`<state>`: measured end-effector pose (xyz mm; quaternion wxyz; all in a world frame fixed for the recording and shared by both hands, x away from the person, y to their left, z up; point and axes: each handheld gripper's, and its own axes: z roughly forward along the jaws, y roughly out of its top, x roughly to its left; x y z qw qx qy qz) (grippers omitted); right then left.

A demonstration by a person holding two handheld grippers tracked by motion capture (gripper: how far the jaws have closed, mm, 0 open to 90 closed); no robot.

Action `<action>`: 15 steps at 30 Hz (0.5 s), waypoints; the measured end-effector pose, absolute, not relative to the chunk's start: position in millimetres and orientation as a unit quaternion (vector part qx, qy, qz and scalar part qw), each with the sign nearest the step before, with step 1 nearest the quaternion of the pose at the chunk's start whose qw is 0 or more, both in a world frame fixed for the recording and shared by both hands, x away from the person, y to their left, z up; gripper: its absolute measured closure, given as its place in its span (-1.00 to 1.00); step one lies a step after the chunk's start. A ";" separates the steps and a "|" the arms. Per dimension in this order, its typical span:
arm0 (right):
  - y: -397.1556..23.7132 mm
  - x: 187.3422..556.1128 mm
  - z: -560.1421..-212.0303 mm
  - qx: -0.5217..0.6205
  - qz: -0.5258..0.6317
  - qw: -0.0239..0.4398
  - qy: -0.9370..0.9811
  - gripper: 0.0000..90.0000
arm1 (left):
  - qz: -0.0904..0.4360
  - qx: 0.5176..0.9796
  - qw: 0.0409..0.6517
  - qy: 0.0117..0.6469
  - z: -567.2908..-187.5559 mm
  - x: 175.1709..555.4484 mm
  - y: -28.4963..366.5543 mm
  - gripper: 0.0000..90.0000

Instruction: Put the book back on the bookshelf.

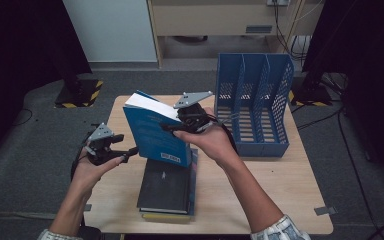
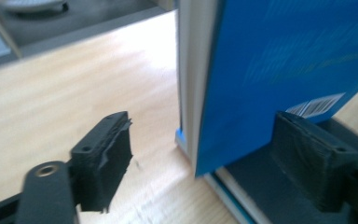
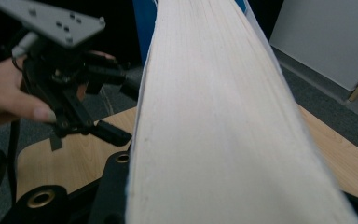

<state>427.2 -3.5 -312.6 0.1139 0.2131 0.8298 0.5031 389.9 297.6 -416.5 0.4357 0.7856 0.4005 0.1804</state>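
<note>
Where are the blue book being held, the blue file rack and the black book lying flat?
blue book (image 1: 155, 134), high view, on its front cover.
blue file rack (image 1: 254, 145), high view, on its front wall.
black book (image 1: 164, 187), high view, on its top cover.

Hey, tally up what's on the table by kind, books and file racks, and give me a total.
Books: 3, blue book held upright, black book, and one yellowish-edged book under the black one.
Blue file racks: 1.
Total: 4.

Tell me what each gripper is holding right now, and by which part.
The right gripper clamps the blue book across its upper page edge, keeping it upright on the stacked books. The left gripper stands open, holding nothing.
</note>
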 end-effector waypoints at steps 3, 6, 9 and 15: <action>-3.4 430.3 -312.9 0.227 0.505 0.113 0.825 0.35 | 0.168 0.776 0.430 0.431 -443.2 390.4 304.7 -0.70; -2.9 436.0 -312.9 0.248 0.507 0.109 0.818 0.35 | 0.155 0.768 0.426 0.452 -465.7 393.5 313.5 -0.73; -1.8 443.6 -312.4 0.277 0.509 0.100 0.809 0.36 | 0.168 0.759 0.409 0.478 -478.8 395.2 323.1 -0.74; -4.1 457.7 -309.9 0.337 0.509 0.071 0.789 0.36 | 0.163 0.768 0.380 0.488 -493.9 397.6 331.1 -0.74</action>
